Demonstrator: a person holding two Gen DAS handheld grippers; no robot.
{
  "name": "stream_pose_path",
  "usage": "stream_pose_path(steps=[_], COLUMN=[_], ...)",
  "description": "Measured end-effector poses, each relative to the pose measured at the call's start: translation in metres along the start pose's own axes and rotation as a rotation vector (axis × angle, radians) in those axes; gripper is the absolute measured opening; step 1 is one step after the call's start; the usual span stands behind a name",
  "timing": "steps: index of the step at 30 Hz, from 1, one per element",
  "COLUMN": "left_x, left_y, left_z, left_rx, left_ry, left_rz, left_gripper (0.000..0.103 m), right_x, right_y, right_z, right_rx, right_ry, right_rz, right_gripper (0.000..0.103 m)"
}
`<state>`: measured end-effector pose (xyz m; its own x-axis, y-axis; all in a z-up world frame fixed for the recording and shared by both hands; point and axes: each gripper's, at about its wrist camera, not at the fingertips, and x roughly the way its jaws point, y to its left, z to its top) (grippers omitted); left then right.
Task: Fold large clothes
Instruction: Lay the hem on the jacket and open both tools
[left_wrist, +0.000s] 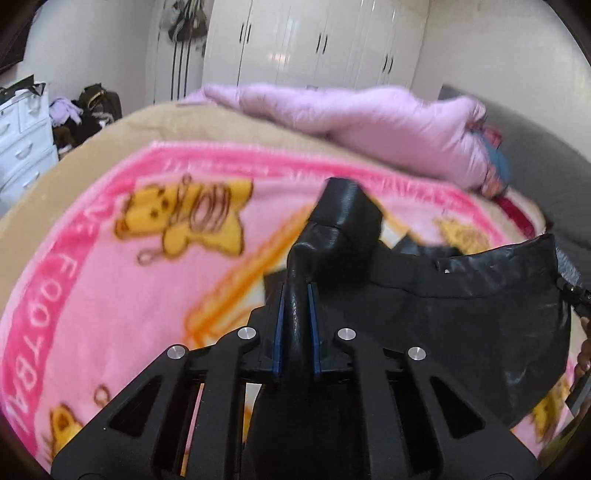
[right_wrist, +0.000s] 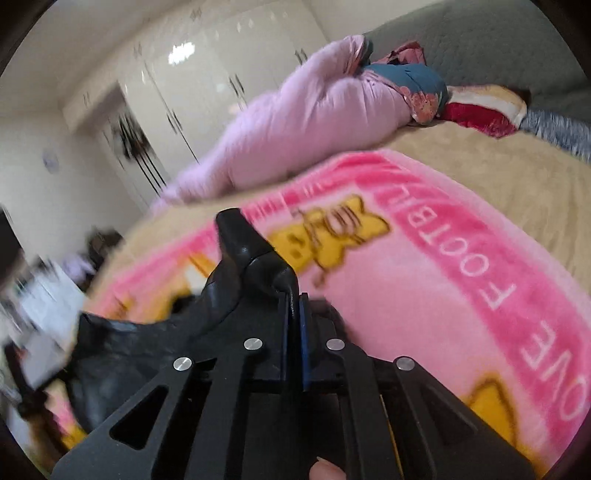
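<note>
A black leather-like garment hangs stretched between my two grippers above a pink cartoon blanket on the bed. My left gripper is shut on a bunched fold of the garment, which sticks up past the blue pads. In the right wrist view my right gripper is shut on another edge of the black garment, which trails off to the left. The pink blanket lies below it.
A lilac duvet lies bunched at the far side of the bed, with a red and blue bundle beside it. A white wardrobe stands behind. A white drawer unit and clutter stand at left.
</note>
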<state>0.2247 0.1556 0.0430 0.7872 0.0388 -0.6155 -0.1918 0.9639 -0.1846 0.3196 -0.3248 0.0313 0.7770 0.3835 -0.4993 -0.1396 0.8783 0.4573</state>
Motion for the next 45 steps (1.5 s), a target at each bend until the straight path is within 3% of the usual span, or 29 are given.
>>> stream_pose_path(steps=[6,11,14,17,18,19,21,23,24,25,26,27,28,29,30,31,33,36,38,42,45], left_x=[0.015,0.041,0.057,0.056,0.052,0.050,0.046,0.045,0.048,0.053,0.059,0.068,0.072,0.074,0.076,0.077,0.073,0.058,0.061,0.086,0.092], left_y=[-0.005,-0.006,0.004,0.001,0.001,0.001,0.001,-0.001,-0.004,-0.009,-0.013,-0.019,-0.022,-0.024,-0.025,-0.026,-0.029,-0.035,-0.042,-0.041,-0.038], left_z=[0.019,0.017,0.010,0.000,-0.002,-0.002,-0.002,-0.001,0.000,0.000,-0.001,-0.003,-0.006,-0.008,-0.010,-0.010,-0.008,0.001,0.001,-0.008,-0.014], left_rx=[0.016,0.050,-0.008,0.004,-0.002,-0.013,-0.042,-0.071,-0.071,-0.058,-0.040,-0.006,0.015,0.030,0.041,0.054,0.077,0.101,0.141,0.151,0.148], left_ry=[-0.029,0.000,0.071,0.082,0.073,0.071,0.068,0.083,0.096,0.124,0.146,0.174,0.178,0.175,0.171,0.159,0.135,0.053,0.041,0.113,0.138], left_rz=[0.050,0.156,0.113,0.089,0.078,0.063,0.033,-0.023,-0.033,-0.036,-0.016,0.018,0.037,0.046,0.053,0.068,0.067,0.081,0.110,0.145,0.153], left_gripper=[0.005,0.000,0.000,0.000,0.003,0.017,0.034,0.042,0.055,0.074,0.077,0.075,0.054,0.039,0.028,0.014,0.008,0.008,0.008,0.014,0.018], right_x=[0.018,0.053,0.069,0.073,0.072,0.070,0.065,0.061,0.059,0.059,0.059,0.060,0.064,0.069,0.072,0.074,0.070,0.059,0.067,0.089,0.094], right_y=[-0.011,-0.024,-0.025,-0.024,-0.023,-0.023,-0.024,-0.025,-0.023,-0.023,-0.020,-0.018,-0.015,-0.014,-0.012,-0.010,-0.008,-0.009,-0.009,-0.019,-0.026], right_z=[0.017,0.005,-0.005,-0.010,-0.010,-0.009,-0.008,-0.005,-0.005,-0.003,-0.003,-0.004,-0.006,-0.008,-0.010,-0.012,-0.011,-0.005,-0.007,-0.018,-0.024], right_rx=[0.072,0.111,0.088,0.065,0.062,0.061,0.059,0.046,0.038,0.026,0.006,-0.010,-0.032,-0.052,-0.064,-0.071,-0.052,-0.013,-0.032,-0.028,-0.006], right_ry=[-0.040,0.054,0.104,0.124,0.119,0.119,0.105,0.090,0.082,0.079,0.085,0.094,0.117,0.142,0.149,0.153,0.127,0.070,0.090,0.190,0.216], right_rz=[-0.029,-0.110,-0.171,-0.206,-0.215,-0.217,-0.222,-0.232,-0.231,-0.223,-0.207,-0.201,-0.201,-0.206,-0.204,-0.191,-0.167,-0.130,-0.177,-0.263,-0.277], right_gripper=[0.004,0.004,0.006,0.018,0.024,0.028,0.035,0.041,0.043,0.046,0.048,0.048,0.048,0.044,0.023,0.013,0.007,0.007,0.007,0.025,0.029])
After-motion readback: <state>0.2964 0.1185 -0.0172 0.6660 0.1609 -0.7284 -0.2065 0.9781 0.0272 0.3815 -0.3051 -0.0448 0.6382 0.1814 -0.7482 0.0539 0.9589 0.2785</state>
